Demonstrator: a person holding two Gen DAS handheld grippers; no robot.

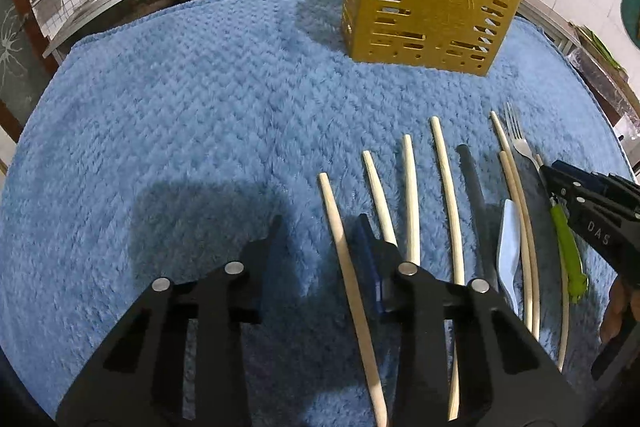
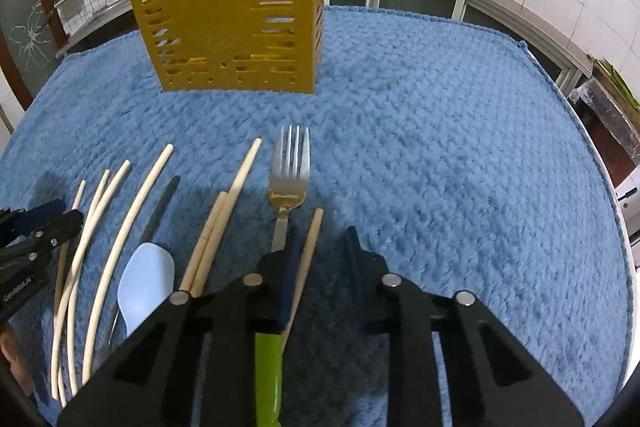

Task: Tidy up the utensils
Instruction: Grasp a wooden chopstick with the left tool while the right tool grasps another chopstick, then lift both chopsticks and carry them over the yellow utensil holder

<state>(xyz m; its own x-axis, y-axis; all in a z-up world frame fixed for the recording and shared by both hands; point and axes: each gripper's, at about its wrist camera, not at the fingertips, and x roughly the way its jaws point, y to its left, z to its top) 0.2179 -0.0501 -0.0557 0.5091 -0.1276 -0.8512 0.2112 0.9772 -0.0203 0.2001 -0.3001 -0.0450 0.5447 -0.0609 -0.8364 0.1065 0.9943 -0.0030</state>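
Cloth right side open. Caddy blocks far edge; utensil row crowds near edge.

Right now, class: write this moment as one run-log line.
left gripper: open, empty | right gripper: open above fork | chopsticks: on blue cloth | yellow holder: upright

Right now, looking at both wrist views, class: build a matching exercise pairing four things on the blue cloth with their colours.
Things:
1. holder
2. fork handle
3. spoon
4. chopsticks

Colours:
A. pale blue
B. cream
C. mustard yellow
D. lime green

Pairs: 1-C, 2-D, 3-A, 4-B
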